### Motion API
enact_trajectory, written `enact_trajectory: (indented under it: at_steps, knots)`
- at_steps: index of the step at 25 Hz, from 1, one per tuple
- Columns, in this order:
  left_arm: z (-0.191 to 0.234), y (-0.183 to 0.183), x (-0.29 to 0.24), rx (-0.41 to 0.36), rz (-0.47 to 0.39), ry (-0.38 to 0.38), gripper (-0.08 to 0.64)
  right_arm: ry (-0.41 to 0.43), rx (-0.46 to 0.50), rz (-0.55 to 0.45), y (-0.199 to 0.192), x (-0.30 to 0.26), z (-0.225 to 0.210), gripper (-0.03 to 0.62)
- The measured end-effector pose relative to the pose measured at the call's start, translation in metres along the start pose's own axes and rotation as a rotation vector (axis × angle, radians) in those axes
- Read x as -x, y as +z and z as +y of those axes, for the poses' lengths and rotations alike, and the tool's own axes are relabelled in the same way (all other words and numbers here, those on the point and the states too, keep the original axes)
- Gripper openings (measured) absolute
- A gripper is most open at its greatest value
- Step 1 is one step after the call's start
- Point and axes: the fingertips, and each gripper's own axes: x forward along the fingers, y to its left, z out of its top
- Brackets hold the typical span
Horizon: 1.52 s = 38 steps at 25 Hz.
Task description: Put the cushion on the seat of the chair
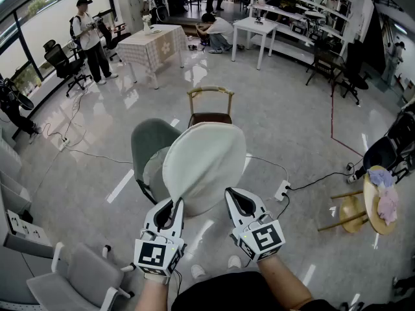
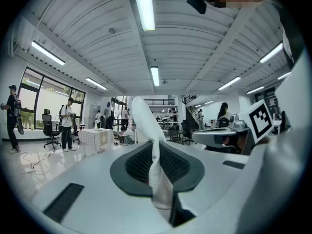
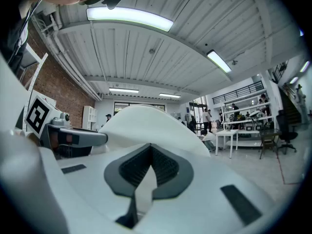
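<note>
A round cream cushion [image 1: 204, 164] hangs in the air in front of me, tilted, held by its near edge. My left gripper [image 1: 175, 207] is shut on the cushion's lower left rim and my right gripper [image 1: 232, 201] is shut on its lower right rim. In the left gripper view a fold of cushion cloth [image 2: 155, 155] is pinched between the dark pads. In the right gripper view the cushion [image 3: 146, 123] bulges up past the jaws. Beyond the cushion stand a green padded chair [image 1: 148, 144], partly hidden, and a wooden chair with a brown seat [image 1: 210, 117].
A power strip and cables [image 1: 282, 190] lie on the shiny floor to the right. A small round wooden table [image 1: 375, 206] stands at far right, a grey chair [image 1: 78, 280] at lower left. A cloth-covered table [image 1: 152, 44], a white table [image 1: 256, 28] and people are farther back.
</note>
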Motion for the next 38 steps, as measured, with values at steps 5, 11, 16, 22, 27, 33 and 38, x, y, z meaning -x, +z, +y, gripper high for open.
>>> enact_trajectory:
  at_steps: [5,11,16,22,27,33,38]
  knots:
    - [0.007,-0.006,0.004,0.029,-0.003,-0.004,0.047,0.005,0.009,0.001,0.000,-0.005,0.006,0.006]
    - [0.021,-0.008,0.009,0.039,-0.007,-0.019,0.048,-0.017,-0.009,-0.001,0.002,-0.012,0.013,0.006]
    - [0.036,-0.008,0.018,0.015,-0.007,-0.050,0.047,-0.058,-0.026,-0.019,0.007,-0.018,0.023,0.008]
    - [0.047,-0.013,0.029,0.009,0.003,-0.089,0.047,-0.091,-0.017,-0.023,0.004,-0.022,0.042,0.008]
    - [0.052,-0.024,0.032,0.008,0.016,-0.111,0.046,-0.115,-0.023,-0.007,-0.007,-0.021,0.049,0.008]
    - [0.052,-0.027,0.016,0.003,0.023,-0.111,0.047,-0.124,-0.039,-0.010,-0.011,-0.031,0.031,0.008]
    - [0.054,-0.030,-0.010,-0.007,0.036,-0.103,0.047,-0.113,-0.056,-0.012,-0.014,-0.049,0.009,0.008]
